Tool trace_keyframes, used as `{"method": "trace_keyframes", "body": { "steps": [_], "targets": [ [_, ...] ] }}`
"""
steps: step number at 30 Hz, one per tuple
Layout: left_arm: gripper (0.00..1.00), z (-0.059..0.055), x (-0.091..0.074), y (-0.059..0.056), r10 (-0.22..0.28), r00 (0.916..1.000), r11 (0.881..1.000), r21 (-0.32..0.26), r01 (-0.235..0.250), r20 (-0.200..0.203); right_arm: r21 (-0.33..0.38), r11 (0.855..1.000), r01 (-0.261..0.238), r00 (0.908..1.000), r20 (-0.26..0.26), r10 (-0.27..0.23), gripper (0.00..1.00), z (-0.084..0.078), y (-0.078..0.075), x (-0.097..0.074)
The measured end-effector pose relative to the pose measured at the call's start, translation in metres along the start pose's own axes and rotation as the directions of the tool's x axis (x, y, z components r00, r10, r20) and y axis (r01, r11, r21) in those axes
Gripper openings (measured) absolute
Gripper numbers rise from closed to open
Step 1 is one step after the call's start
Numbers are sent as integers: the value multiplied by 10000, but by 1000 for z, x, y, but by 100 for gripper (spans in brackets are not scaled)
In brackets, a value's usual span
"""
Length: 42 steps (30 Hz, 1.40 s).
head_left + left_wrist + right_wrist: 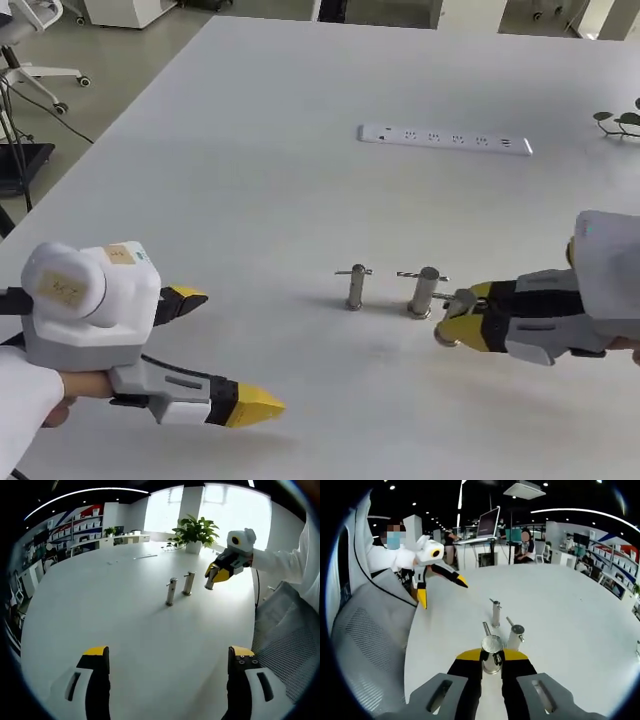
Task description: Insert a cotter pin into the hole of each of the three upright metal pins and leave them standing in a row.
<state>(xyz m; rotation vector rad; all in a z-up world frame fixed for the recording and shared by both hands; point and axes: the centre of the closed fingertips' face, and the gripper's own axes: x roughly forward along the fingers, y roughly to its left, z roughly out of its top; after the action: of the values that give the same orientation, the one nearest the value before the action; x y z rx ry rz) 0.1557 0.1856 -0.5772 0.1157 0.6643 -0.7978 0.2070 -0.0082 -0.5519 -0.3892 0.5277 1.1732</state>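
Well, in the head view your left gripper (220,350) sits low at the near left, jaws spread wide with nothing between them, well apart from the work. Your right gripper (462,314) is clamped on the third pin (446,335), just beside the two that stand on the table (300,180): the first pin (356,287) and the second pin (424,292). Each of those two has a cotter pin (354,270) crossing near its top. A power strip (445,138) lies farther back.

In the left gripper view you count the same: two pins upright side by side, and one in the right gripper (214,576) just next to them. That makes three in all. A plant (195,532) stands at the table's far edge.

In the right gripper view the third pin (492,652) is pinched at its shank, round head toward the camera. A thin wire pokes out beside the head. It looks like a third cotter pin, but you cannot tell whether it is seated.

These pins look like solid steel: stiff, smooth, weighty for their size, and apt to slip or roll. They also stand on a narrow base, so they may tip easily. Grip the shank below the head, clear of the wire, which is thin and probably bends.
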Motion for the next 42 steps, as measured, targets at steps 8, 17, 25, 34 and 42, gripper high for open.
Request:
{"method": "trace_keyframes", "body": {
  "steps": [8, 17, 25, 34, 42],
  "targets": [
    [99, -2, -4, 0, 60, 9999, 10000, 5, -60, -99, 527, 9978, 398, 9990, 200, -409, 8, -14, -27, -5],
    [99, 2, -10, -7, -47, 9998, 9999, -142, 49, 179, 583, 9980, 233, 9992, 300, -251, 8, -23, -37, 0],
    [98, -2, -11, -10, -34, 10000, 9997, -236, 37, 91, 732, 9970, 257, 9993, 247, -276, 8, -30, -41, 1],
    [98, -1, -9, -14, -159, 9998, 9996, -243, 162, 127, 623, 9978, 209, 9989, 399, -234, 8, -30, -42, 2],
    [99, 0, -9, -15, -206, 9996, 9986, -479, 216, 211, 770, 9968, 228, 9985, 483, -266, 9, -30, -42, 3]
  ]
}}
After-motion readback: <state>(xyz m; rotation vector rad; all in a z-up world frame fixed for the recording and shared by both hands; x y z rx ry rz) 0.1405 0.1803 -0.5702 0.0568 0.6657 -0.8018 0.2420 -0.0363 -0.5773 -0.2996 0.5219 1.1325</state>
